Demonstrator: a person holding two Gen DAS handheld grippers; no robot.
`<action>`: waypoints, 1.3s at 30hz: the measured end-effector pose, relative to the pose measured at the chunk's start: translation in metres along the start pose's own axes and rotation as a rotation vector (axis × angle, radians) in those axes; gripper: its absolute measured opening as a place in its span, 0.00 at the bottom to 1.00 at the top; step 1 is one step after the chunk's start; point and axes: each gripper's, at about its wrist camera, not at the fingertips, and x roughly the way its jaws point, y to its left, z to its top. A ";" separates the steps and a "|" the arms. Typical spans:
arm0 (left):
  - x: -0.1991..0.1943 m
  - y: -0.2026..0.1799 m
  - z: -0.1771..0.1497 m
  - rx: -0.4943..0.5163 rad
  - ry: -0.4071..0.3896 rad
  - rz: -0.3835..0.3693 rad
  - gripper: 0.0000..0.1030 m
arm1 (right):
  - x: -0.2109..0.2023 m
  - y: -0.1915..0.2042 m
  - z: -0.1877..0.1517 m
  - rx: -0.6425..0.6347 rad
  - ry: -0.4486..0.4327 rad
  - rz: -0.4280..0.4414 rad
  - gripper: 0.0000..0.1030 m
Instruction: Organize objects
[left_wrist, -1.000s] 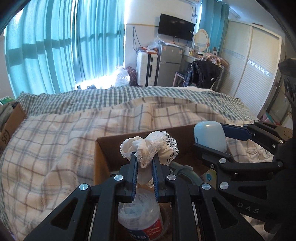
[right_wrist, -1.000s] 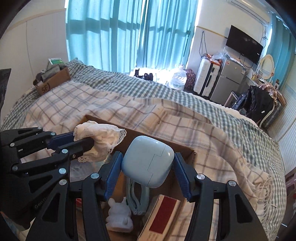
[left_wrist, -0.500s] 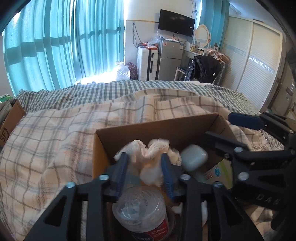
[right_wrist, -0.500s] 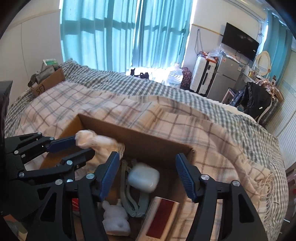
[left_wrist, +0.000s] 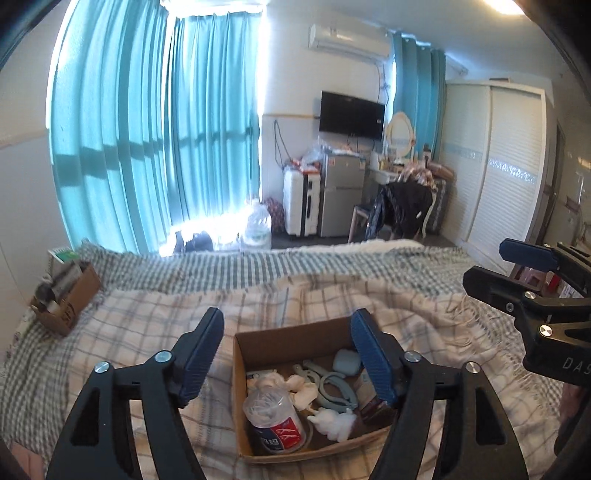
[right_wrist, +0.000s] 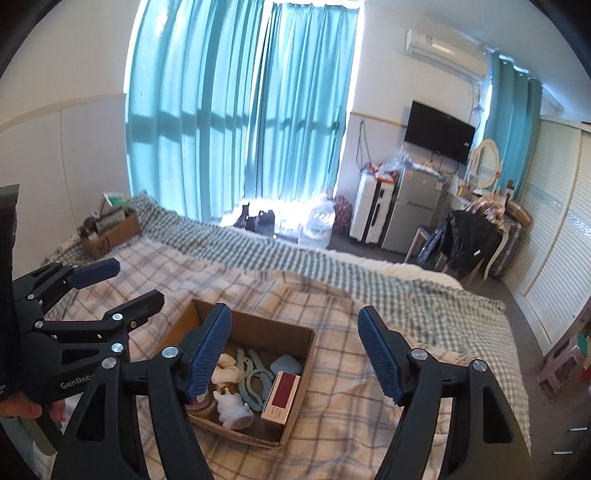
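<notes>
Both tongs (left_wrist: 288, 354) (right_wrist: 295, 347) opening, empty, above the cardboard box (left_wrist: 291, 338).

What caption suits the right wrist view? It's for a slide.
Both grippers, right gripper and left gripper, opening and empty above the filled cardboard box on the plaid bed.

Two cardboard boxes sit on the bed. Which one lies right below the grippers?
The open cardboard box on the plaid blanket, holding the bottle, white figurine and pale blue case. The other box sits far off at the bed's left edge.
</notes>
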 end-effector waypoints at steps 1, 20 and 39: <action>-0.014 0.000 0.003 -0.005 -0.022 0.000 0.84 | -0.012 -0.001 0.001 0.002 -0.015 -0.008 0.73; -0.111 -0.012 -0.052 0.032 -0.199 0.021 1.00 | -0.119 0.005 -0.066 0.047 -0.146 -0.134 1.00; -0.081 -0.003 -0.137 -0.049 -0.188 0.092 1.00 | -0.064 0.000 -0.150 0.127 -0.182 -0.142 1.00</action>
